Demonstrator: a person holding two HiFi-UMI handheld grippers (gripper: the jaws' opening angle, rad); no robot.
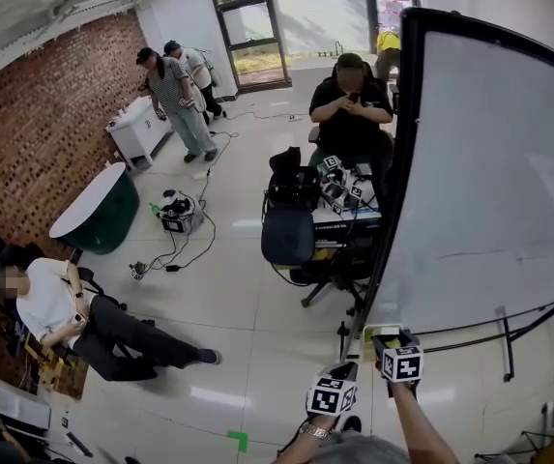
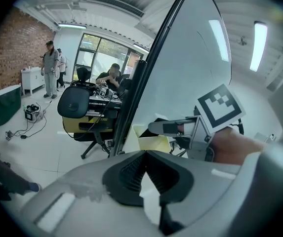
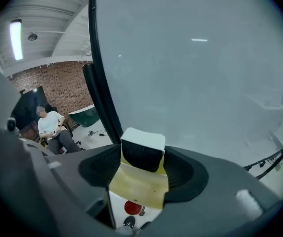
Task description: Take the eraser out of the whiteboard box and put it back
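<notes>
Holding eraser clamped between the right gripper jaws, just above yellow whiteboard box. Removal apparently done; return still pending. Left gripper jaws closed, empty.

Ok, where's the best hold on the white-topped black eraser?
Pinch the white-topped black eraser across its two black side faces, coming from above the yellow box: it stands upright, sides exposed. The right hand-held gripper holds it so.
</notes>
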